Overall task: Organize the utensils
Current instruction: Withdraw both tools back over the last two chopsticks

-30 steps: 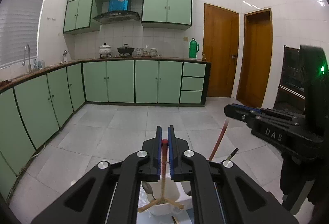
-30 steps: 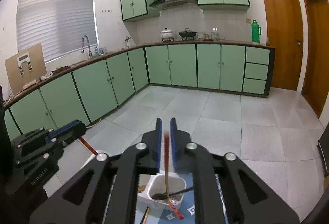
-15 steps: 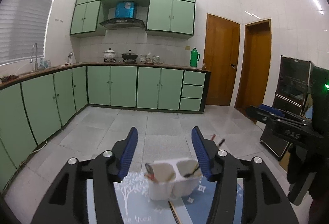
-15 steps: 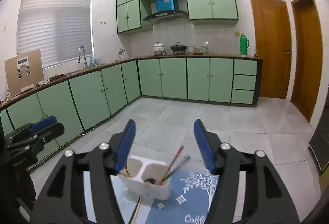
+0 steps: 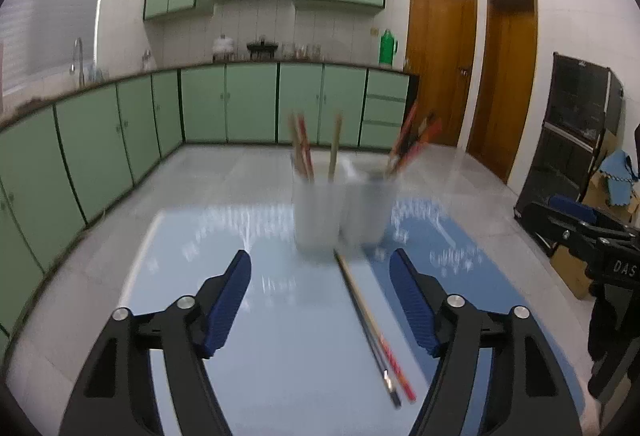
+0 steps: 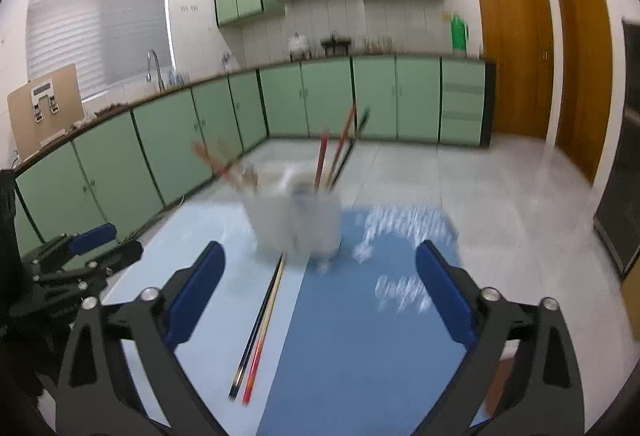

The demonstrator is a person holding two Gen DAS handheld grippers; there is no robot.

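1. Green cabinets line the far walls of a tiled kitchen, with two brown wooden doors to the right of them and a green flask on the counter.
2. Nearer, a blue tablecloth covers the table – pale on its left half, deeper blue on the right.
3. On it stands a white two-compartment holder, blurred in both views; chopsticks lean out of its left cup and more red and dark sticks out of its right.
4. Just in front of the holder, a loose pair of chopsticks lies flat on the cloth – one dark, one pale with a red end.
5. The left gripper is spread and its jaws are opening, with nothing pressed between the blue pads; the loose pair lies on the cloth below the gap.
6. The right gripper is spread wide, its jaws opening too, holding nothing.
7. Each gripper appears at the edge of the other's view.
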